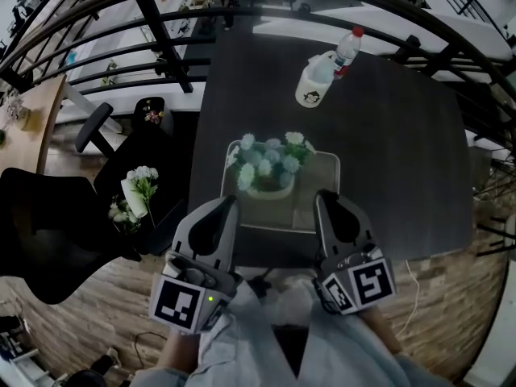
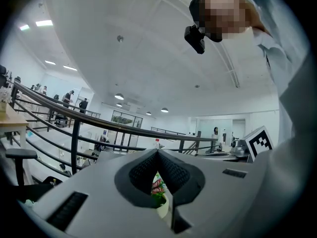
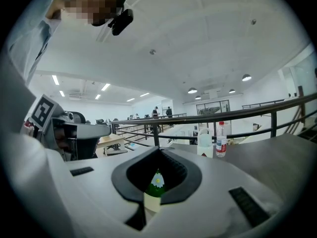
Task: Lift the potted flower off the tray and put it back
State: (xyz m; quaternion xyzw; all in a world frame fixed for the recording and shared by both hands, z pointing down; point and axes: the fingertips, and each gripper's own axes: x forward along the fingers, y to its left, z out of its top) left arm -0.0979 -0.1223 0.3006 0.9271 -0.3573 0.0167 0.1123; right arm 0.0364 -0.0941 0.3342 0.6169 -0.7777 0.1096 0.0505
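**Landmark:** a pale, shallow rectangular tray (image 1: 322,172) lying on the dark grey bench (image 1: 403,151).

**Potted flower** (image 1: 270,168): pale blossoms and green leaves in a small white pot. It stands inside the tray, toward its far left part.

**Left gripper** (image 1: 226,207): the tip is at the tray's near left corner, just short of the pot. The jaws are pressed fully together with nothing between the pads. Whether the tip touches the tray cannot be told.

**Right gripper** (image 1: 325,201): the tip is at the tray's near right side, beside the pot. The jaws are likewise fully together and empty.

In each gripper view the pot shows only through the hollow behind the meeting tips.

**Other items:** beyond the tray's far right corner stand a white mug with a printed face (image 1: 314,83) and, just beside it, a clear plastic bottle with a red cap (image 1: 347,48) — both well apart from the tray.
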